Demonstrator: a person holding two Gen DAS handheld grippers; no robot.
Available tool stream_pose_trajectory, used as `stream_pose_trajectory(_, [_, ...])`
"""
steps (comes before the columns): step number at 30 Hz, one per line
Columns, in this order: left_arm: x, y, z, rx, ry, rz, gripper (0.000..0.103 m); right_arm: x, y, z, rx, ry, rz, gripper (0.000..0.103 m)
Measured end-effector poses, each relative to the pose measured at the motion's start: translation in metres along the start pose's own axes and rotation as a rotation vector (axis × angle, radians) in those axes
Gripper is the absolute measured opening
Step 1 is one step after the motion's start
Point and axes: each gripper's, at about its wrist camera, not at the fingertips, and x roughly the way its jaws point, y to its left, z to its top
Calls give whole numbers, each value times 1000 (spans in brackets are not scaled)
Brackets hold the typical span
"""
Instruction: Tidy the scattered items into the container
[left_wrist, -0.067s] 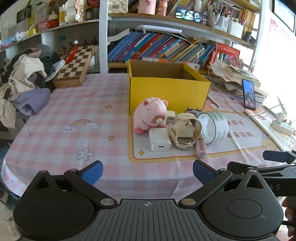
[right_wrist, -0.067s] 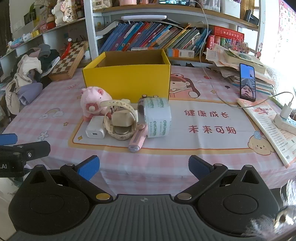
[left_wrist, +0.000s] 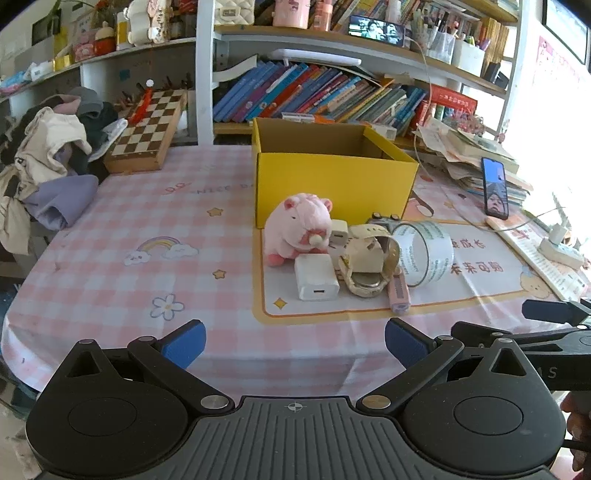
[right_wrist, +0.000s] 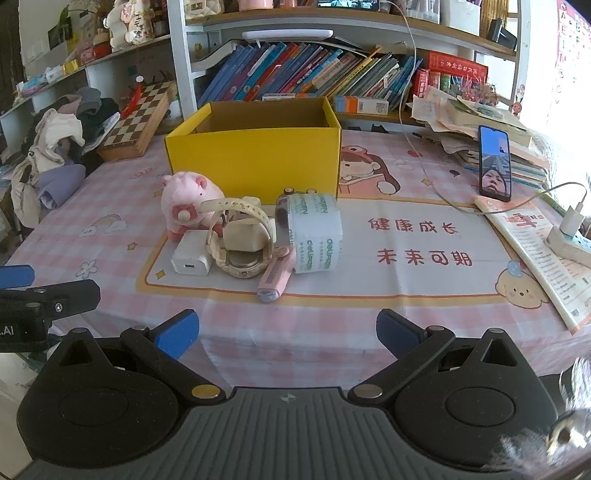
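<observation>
Left gripper (left_wrist: 293, 341) and right gripper (right_wrist: 288, 332) both spread wide, holding nothing, at the table's near edge. Nothing visibly packed: toy pig (left_wrist: 297, 227), charger (left_wrist: 316, 282), watch (left_wrist: 369, 264), tape roll (left_wrist: 424, 253), pink stick (left_wrist: 399, 293) sit clustered just before the yellow box (left_wrist: 332, 184). All left.

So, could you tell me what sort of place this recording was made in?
Probably a home study or a child's room: bookshelves crammed with books, a cartoon-print tablecloth, a pile of clothes and a chessboard.
</observation>
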Motion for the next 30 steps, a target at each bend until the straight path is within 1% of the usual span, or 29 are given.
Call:
stream_pose_trajectory(5, [3,-1,1,13,20,-26,103,-2,3,4,-5,5,6,103])
stream_pose_trajectory(7, [0,-3,0,24,8,-26,103,-3,5,6,-7,6,8,103])
stream_pose_trajectory(23, [-1,2,2,12,6,-29,103,0,4,1,-8,-7,17,103])
stream_pose_trajectory(30, [-2,0,2,25,5,-32,103,0,3,1,-11,-10,22,103])
